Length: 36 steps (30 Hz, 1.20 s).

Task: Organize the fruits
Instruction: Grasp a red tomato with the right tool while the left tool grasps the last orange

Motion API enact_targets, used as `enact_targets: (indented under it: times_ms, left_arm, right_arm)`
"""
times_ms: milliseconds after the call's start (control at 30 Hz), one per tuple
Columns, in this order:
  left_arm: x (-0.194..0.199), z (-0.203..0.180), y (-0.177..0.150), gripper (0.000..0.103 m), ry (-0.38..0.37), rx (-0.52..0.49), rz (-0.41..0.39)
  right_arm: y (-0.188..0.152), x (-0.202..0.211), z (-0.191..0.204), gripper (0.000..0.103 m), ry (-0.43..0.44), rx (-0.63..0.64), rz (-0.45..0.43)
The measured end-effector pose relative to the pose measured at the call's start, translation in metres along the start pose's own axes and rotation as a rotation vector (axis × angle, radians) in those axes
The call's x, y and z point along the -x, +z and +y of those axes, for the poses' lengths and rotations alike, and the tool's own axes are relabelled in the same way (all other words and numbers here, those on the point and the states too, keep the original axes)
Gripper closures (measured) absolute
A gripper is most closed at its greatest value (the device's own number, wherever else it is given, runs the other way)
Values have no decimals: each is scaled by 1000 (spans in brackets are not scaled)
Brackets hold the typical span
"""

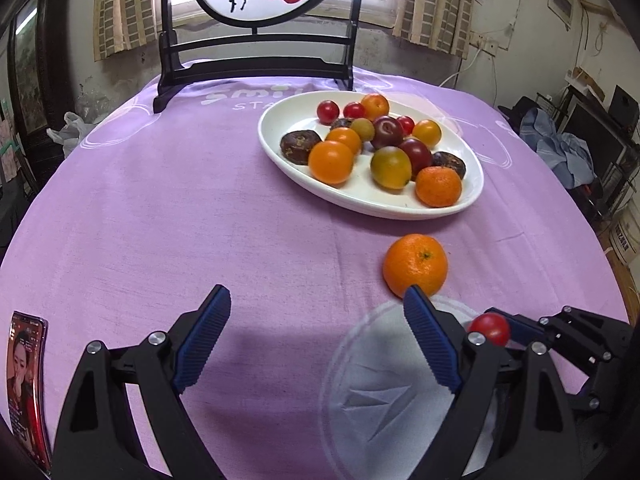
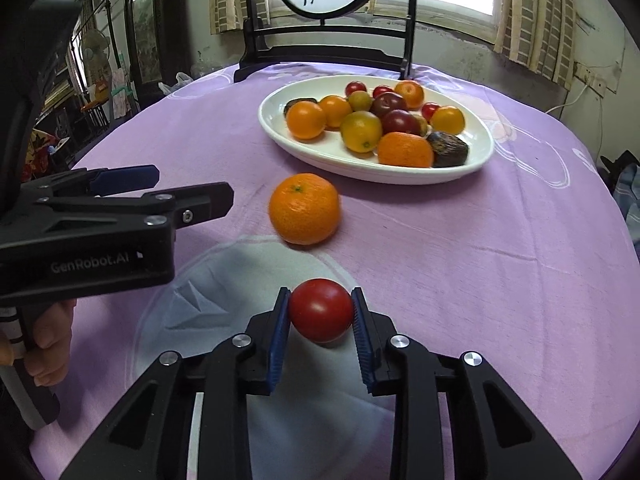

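Right wrist view: right gripper point(image 2: 321, 312) clamps a red tomato point(image 2: 321, 309) above the purple tablecloth point(image 2: 460, 260); left gripper point(image 1: 316, 300) gapes wide, empty, beside a loose mandarin point(image 1: 415, 265).

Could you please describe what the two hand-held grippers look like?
Both are matte black plastic with silver bolt heads at the joints. Each finger carries a ribbed blue pad. The left hand-held gripper bears white "GenRobot.AI" lettering on its side and has a black-and-white handle. The right hand-held gripper has the same build.
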<state>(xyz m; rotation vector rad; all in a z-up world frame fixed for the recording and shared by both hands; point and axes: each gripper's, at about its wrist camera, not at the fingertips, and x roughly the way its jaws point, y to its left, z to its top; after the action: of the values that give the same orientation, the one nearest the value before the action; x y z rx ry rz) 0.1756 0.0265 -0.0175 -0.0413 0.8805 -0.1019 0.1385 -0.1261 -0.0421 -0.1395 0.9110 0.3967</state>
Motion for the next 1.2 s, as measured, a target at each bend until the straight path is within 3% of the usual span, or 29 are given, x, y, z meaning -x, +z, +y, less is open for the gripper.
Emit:
enact_targets:
  times_ms: [300,633,1100,1200]
  left_arm:
    - [-10,-41,-7,17,6,-93,31]
    - [-39,-75,0,20,19,-149,64]
    - [-69,-76,20,26,36,-133,77]
    - [-66,-79,22,49,26,-153,57]
  right_arm:
    - [-12,10,-42,72,-29,-45,4]
    - [-18,13,-58,72,-33,-47,14]
    - [-20,8,-61,72,-20,-56,23]
    - [-20,8,-61,72,-17,-59,22]
